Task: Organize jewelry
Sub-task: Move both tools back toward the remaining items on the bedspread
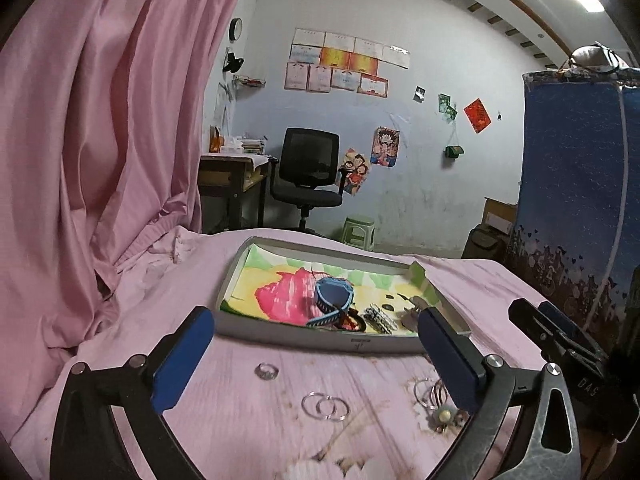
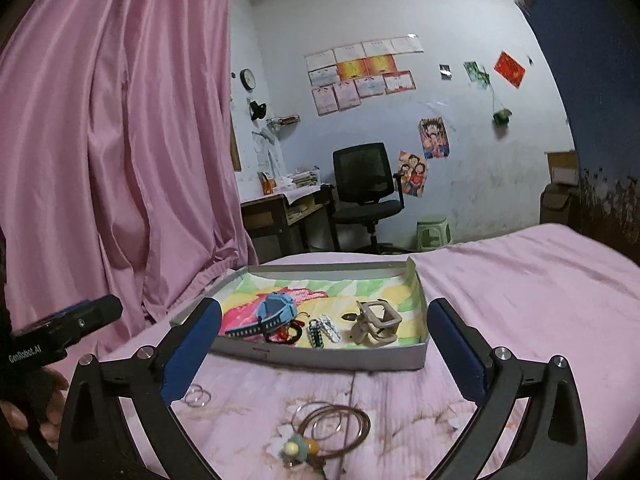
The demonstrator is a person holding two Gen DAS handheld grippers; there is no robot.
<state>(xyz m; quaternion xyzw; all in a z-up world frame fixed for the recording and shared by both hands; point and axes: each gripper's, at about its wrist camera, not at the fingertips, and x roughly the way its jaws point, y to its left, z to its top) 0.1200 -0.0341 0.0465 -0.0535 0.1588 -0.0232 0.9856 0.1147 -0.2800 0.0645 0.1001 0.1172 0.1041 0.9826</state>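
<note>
A shallow grey box [image 1: 320, 340] [image 2: 320, 358] with a colourful lining sits on the pink bedspread. Inside lie a blue watch [image 1: 332, 300] [image 2: 276, 314], a beaded piece [image 2: 322, 330] [image 1: 379, 316] and a beige hair claw [image 2: 376, 322]. In front of the box lie a small ring [image 1: 267, 370], a pair of silver hoops [image 1: 325, 407] [image 2: 197, 396], and thin brown bangles with a beaded charm [image 2: 334, 426] [image 1: 434, 398]. My left gripper [image 1: 316, 354] is open above the hoops. My right gripper [image 2: 326, 350] is open above the bangles. Neither holds anything.
The bed [image 2: 520, 300] is draped in pink cloth, with a pink curtain [image 1: 100, 140] on the left. A desk [image 1: 232, 176], an office chair [image 1: 308, 176] and a green stool [image 1: 359, 232] stand beyond. A blue wardrobe [image 1: 580, 200] is at the right.
</note>
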